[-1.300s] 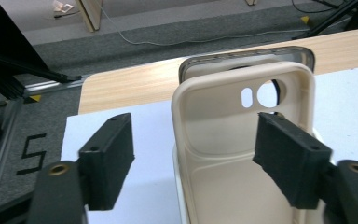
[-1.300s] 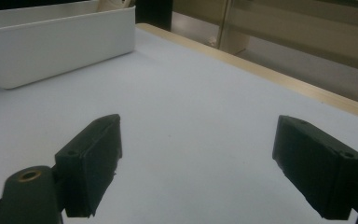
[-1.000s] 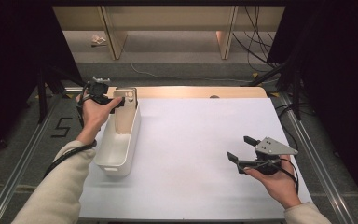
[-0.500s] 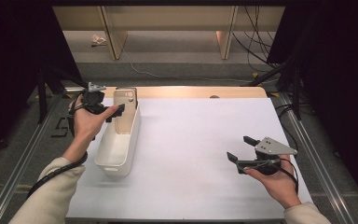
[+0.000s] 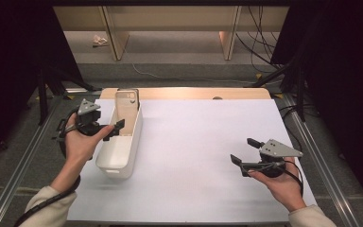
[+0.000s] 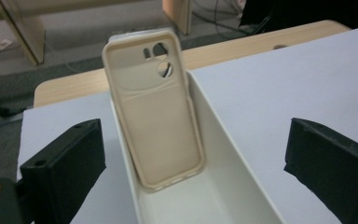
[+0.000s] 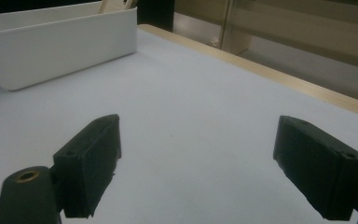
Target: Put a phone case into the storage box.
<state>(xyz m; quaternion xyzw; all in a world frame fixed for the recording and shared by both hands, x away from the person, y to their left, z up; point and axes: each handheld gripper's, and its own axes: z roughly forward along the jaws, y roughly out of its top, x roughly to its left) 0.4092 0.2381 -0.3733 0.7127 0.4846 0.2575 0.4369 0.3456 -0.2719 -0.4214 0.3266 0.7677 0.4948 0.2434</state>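
- High view: a beige soft-looking phone case (image 5: 125, 109) stands upright against the far end wall of a long white plastic bin (image 5: 118, 153) on the white surface (image 5: 198, 142).
- Left tongs (image 5: 113, 128) hang just left of the bin's rim, jaws apart and empty.
- Right tongs (image 5: 242, 151) hover well apart from the bin, jaws apart, empty.
- Case is probably light, flexible and thin-walled; a pinch across its top rim, above the bin wall, seems best.

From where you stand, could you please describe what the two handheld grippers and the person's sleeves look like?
Both grippers are black with two blocky black jaws. The left gripper and right gripper each carry a grey three-cornered plate on top, and a black cable trails from each. The person wears cream-coloured long sleeves.
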